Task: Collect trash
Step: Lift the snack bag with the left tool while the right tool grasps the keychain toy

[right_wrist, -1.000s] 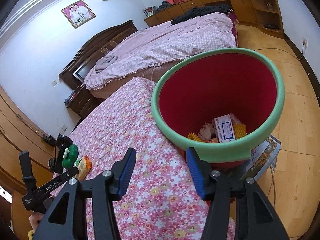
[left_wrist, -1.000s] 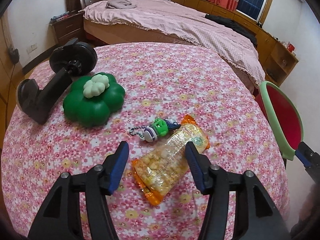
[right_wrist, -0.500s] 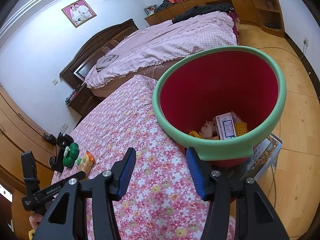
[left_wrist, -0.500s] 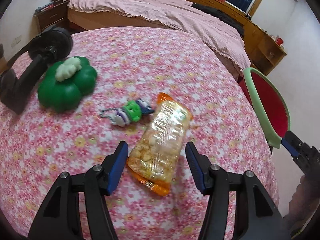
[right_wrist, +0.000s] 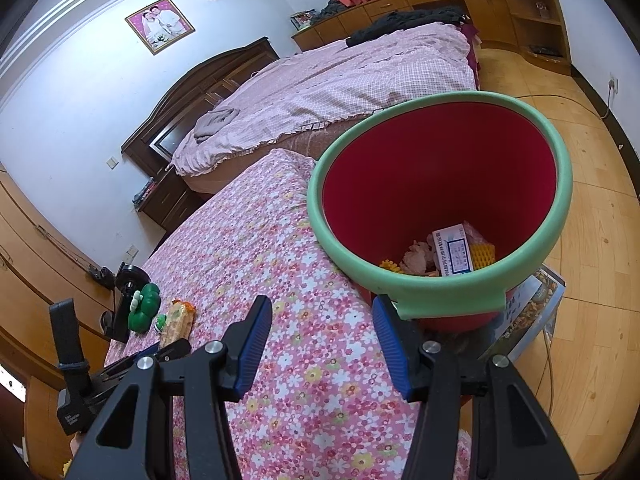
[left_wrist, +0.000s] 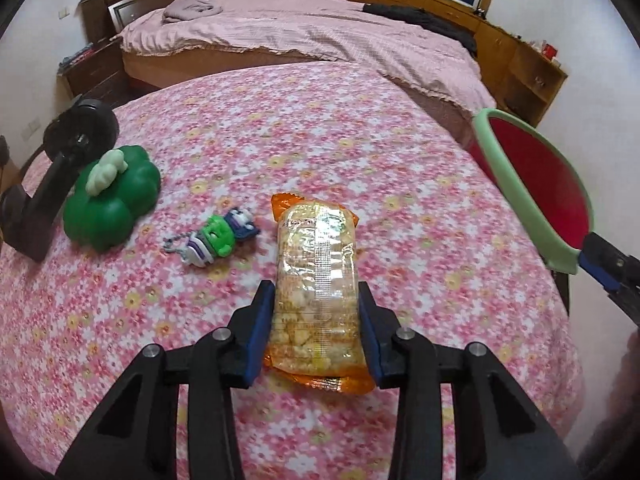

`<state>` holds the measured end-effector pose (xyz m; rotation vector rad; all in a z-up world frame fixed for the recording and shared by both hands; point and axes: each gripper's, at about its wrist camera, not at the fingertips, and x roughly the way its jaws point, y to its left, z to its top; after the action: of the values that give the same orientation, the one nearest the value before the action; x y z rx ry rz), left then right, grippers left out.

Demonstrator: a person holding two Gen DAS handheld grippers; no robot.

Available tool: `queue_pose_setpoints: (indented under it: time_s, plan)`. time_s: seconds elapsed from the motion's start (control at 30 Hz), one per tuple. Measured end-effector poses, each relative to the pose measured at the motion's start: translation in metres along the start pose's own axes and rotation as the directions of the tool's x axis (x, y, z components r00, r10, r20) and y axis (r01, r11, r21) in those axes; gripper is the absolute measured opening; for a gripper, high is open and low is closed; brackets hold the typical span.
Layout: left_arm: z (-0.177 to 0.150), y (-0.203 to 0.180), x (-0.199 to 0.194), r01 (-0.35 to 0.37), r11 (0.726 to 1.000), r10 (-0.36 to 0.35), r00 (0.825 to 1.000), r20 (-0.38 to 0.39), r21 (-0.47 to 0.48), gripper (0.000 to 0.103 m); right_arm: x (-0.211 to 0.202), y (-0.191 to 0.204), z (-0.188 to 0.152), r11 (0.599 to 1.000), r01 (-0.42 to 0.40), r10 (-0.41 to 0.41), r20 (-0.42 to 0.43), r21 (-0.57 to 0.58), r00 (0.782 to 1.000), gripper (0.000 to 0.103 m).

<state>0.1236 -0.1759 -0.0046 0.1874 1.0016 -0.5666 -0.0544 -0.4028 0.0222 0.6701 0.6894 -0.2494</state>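
On the table [left_wrist: 360, 128] with its pink floral cloth, seen from the left wrist: left gripper [left_wrist: 316, 316] angled down, fingers [left_wrist: 262, 320] closing on a snack packet [left_wrist: 316, 276], pads at its two long sides, apparently touching the film. Packet lying flat, orange sealed ends fore and aft, so a sideways pinch suits it. Just left of the packet, a small green and purple keychain figure [left_wrist: 214, 240]; further left of the packet, a green clover-shaped toy [left_wrist: 114, 204] beside a black stand [left_wrist: 44, 196]. Well to the right of the packet, past the table edge, a red bin [left_wrist: 556, 196] with a pale green rim.

From the right wrist: right gripper [right_wrist: 322, 344] about half open, one finger inside the bin's [right_wrist: 440, 208] rim, apparently holding the bin tilted toward the table to receive trash, though whether the pads press cannot be told. Paper scraps and a small box already at the bin's bottom. Far left of the bin, the packet [right_wrist: 176, 320] between the left gripper's [right_wrist: 160, 350] fingers.
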Motion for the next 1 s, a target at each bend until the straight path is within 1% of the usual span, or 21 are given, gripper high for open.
queue_pose_setpoints:
  time_s: [0.1,0.2,0.27,0.4,0.53,0.73,1.0]
  plan:
    - [-0.004,0.000,-0.011,0.030,0.999,-0.030,0.999,0.018,-0.010,0.040,-0.001,0.003,-0.001,1.000,-0.005,0.005,-0.001,-0.006,1.000,0.056]
    - [-0.007,0.004,-0.028,0.062,0.997,-0.059,0.997,0.048,-0.044,0.040,-0.001,0.008,-0.001,1.000,-0.013,0.013,-0.006,-0.016,1.000,0.056]
    - [-0.009,0.010,-0.038,0.059,0.996,-0.055,0.996,0.071,-0.064,0.040,-0.002,0.014,-0.001,0.999,-0.019,0.019,-0.008,-0.027,1.000,0.056]
    - [-0.011,0.030,-0.060,0.013,0.992,0.003,0.992,0.124,-0.123,0.040,-0.002,0.029,-0.001,0.998,-0.033,0.033,-0.007,-0.062,0.999,0.056]
    - [-0.010,0.060,-0.074,-0.060,0.980,0.091,0.984,0.155,-0.192,0.040,0.001,0.051,0.000,0.993,-0.054,0.052,-0.015,-0.107,0.999,0.056]
    - [-0.015,0.110,-0.083,-0.137,0.945,0.190,0.969,0.157,-0.297,0.040,0.013,0.090,-0.005,0.979,-0.078,0.071,-0.044,-0.186,0.997,0.056]
    - [-0.033,0.152,-0.080,-0.183,0.906,0.262,0.950,0.167,-0.382,0.040,0.046,0.141,-0.016,0.953,-0.112,0.084,-0.107,-0.283,0.991,0.056]
